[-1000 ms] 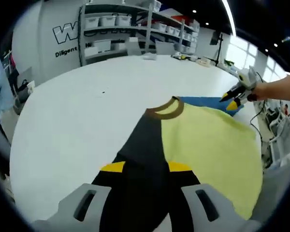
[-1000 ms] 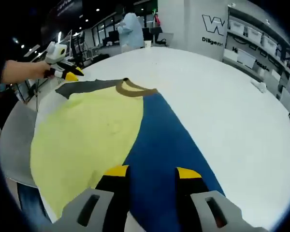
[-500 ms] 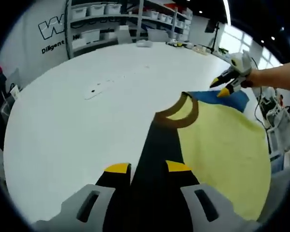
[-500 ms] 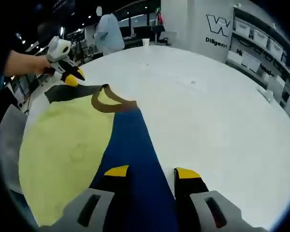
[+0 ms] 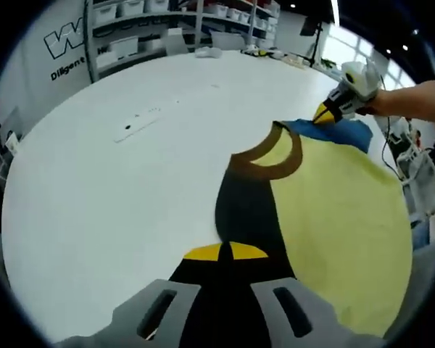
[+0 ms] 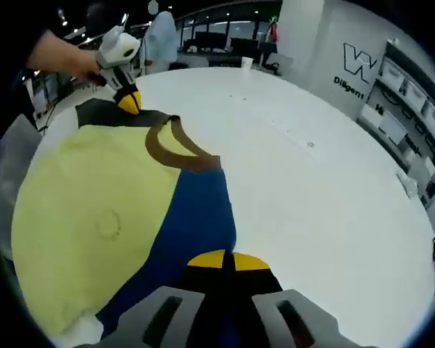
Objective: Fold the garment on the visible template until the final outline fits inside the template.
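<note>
A shirt with a yellow body [image 5: 341,217], a brown collar [image 5: 264,156], a black shoulder strip [image 5: 246,210] and a blue shoulder strip [image 6: 196,217] lies on the white table [image 5: 109,188]. My left gripper [image 5: 225,251] is shut on the black strip, its yellow tips meeting on the cloth. My right gripper [image 6: 227,259] is shut on the blue strip in the same way. In the left gripper view the right gripper [image 5: 326,112] pinches the blue edge [image 5: 333,132] at the far right. In the right gripper view the left gripper [image 6: 128,100] sits on the black edge [image 6: 105,112].
Shelves with white bins [image 5: 123,29] stand behind the table, along with a wall sign [image 6: 359,61]. Small dark marks [image 5: 134,125] lie on the table past the collar. A figure in light blue [image 6: 159,40] stands far off. The table edge drops away near the shirt's hem [image 6: 22,145].
Both grippers had their jaws apart over the shoulder strips; now both pairs of tips meet on the cloth. The collar has opened into a wider loop.
</note>
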Available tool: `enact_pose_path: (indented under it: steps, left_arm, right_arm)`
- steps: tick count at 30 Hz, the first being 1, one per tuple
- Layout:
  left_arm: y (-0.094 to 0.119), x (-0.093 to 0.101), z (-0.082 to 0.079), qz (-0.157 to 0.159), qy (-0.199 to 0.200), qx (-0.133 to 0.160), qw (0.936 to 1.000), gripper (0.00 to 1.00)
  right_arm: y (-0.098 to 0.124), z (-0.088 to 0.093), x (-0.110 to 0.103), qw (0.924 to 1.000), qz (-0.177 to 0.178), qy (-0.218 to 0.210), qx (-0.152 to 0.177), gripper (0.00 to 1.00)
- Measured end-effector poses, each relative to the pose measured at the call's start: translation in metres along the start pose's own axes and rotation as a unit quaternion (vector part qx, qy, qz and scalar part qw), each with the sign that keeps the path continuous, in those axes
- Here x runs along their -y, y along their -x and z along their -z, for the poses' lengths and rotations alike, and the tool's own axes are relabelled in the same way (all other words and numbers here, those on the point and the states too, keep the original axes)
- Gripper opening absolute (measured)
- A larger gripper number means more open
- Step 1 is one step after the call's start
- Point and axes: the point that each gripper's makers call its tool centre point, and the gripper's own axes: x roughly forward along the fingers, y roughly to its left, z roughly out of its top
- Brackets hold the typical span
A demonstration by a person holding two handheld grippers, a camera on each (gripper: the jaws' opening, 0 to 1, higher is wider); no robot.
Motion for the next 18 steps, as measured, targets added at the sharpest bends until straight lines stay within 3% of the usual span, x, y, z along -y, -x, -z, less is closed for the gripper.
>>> enact_pose_path:
  steps: [9,18]
  left_arm:
    - [-0.017,-0.035,-0.027,-0.03,0.001,0.021,0.9993,0.07]
    - [-0.028,-0.067,-0.049,-0.045,-0.017,0.024,0.9986,0.09]
  right_arm:
    - [-0.017,-0.014,0.041,0.999,0.044,0.001,-0.002,0.0]
    - [-0.033,-0.03,0.069,0.9989,0.047,-0.006,0.001,0.0]
